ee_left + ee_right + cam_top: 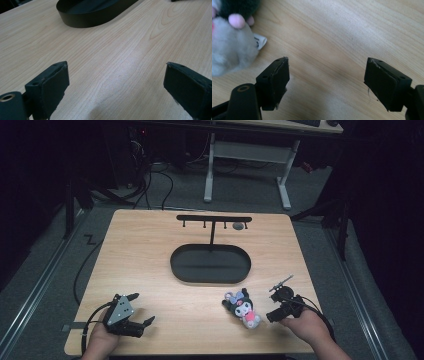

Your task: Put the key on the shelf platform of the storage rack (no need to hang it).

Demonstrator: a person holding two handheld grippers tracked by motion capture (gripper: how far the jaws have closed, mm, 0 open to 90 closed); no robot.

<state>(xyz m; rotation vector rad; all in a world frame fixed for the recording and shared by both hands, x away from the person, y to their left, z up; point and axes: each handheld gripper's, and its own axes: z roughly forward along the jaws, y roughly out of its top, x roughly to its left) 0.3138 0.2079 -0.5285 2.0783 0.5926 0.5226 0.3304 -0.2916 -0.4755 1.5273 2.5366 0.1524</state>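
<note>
Work looks unstarted: plush toy (243, 308) lies lower right on the desk (150, 250), seemingly untouched; left hand-held gripper (139, 309) and right hand-held gripper (325, 82) gape, grasping nothing.

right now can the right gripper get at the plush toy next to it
Probably yes. The right gripper sits just beside the plush toy, its jaws wide open, with bare table between them. In the right gripper view the toy lies just off to one side, so a small turn seems needed.
</note>
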